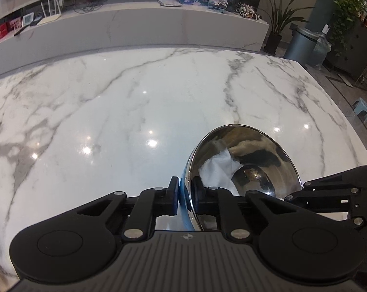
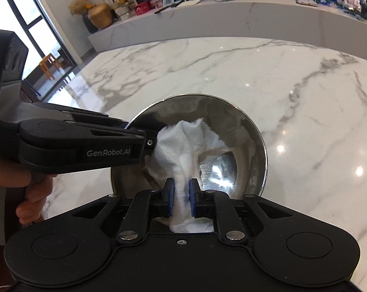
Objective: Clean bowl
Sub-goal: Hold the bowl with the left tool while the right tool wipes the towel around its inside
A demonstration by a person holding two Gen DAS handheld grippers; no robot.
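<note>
Bowl rim (image 1: pixel 188 170) between left jaws, tissue (image 2: pixel 183 146) inside.

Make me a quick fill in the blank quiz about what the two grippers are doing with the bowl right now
1. The left gripper is clamped on the bowl's ____.
2. The right gripper pinches a white ____ that reaches into the metal bowl.
3. The bowl is held tilted above a ____-patterned table.

Missing words: rim; paper towel; marble
</note>
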